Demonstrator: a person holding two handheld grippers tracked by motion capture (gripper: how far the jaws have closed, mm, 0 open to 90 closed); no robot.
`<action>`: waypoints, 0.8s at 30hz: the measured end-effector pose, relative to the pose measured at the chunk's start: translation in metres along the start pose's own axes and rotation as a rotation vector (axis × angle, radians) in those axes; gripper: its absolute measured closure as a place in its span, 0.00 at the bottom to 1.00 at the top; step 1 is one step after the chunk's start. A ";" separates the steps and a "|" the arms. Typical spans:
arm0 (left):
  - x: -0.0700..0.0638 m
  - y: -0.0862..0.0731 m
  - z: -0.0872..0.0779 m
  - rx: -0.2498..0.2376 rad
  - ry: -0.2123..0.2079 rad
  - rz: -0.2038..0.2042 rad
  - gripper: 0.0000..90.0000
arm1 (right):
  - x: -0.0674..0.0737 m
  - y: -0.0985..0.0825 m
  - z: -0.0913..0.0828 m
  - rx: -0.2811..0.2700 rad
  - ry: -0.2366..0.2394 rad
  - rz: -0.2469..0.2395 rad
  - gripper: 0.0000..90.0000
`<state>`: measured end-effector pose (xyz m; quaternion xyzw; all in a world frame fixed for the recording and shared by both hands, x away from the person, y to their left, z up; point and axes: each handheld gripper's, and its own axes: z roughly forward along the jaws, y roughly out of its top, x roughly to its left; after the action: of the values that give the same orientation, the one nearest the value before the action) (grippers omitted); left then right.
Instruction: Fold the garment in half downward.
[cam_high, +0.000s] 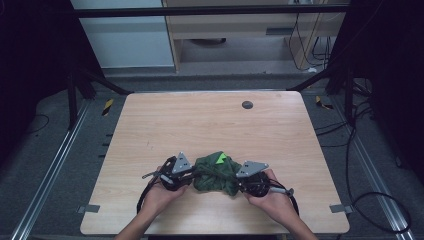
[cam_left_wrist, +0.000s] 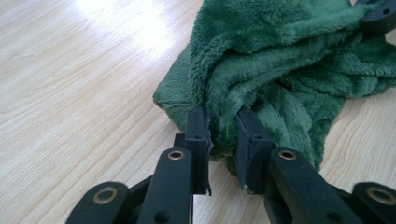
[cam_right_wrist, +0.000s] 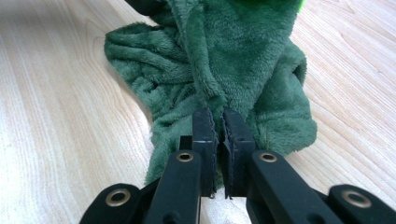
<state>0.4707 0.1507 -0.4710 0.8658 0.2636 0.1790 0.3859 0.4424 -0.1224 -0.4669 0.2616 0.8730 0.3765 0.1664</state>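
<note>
Pinching one green cloth (cam_high: 216, 172): two tools.

Pale wooden table (cam_high: 210, 125) on grey floor (cam_high: 55, 150), dark surroundings.

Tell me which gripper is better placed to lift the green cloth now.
Probably the right gripper: its jaws are pinched nearly shut on the green cloth. The left gripper holds a thicker fold with its jaws wider apart.
</note>
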 end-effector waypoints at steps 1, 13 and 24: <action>0.000 0.000 0.000 -0.001 -0.004 -0.001 0.84 | 0.000 0.000 0.000 -0.002 0.001 -0.002 0.95; 0.001 0.004 -0.006 -0.019 -0.002 0.005 0.82 | 0.003 -0.003 0.003 0.013 0.010 -0.013 0.95; 0.001 0.007 -0.008 -0.025 -0.005 0.012 0.82 | 0.005 -0.004 0.006 0.024 0.022 -0.026 0.95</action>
<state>0.4693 0.1517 -0.4604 0.8628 0.2553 0.1826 0.3963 0.4395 -0.1186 -0.4745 0.2478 0.8825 0.3668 0.1587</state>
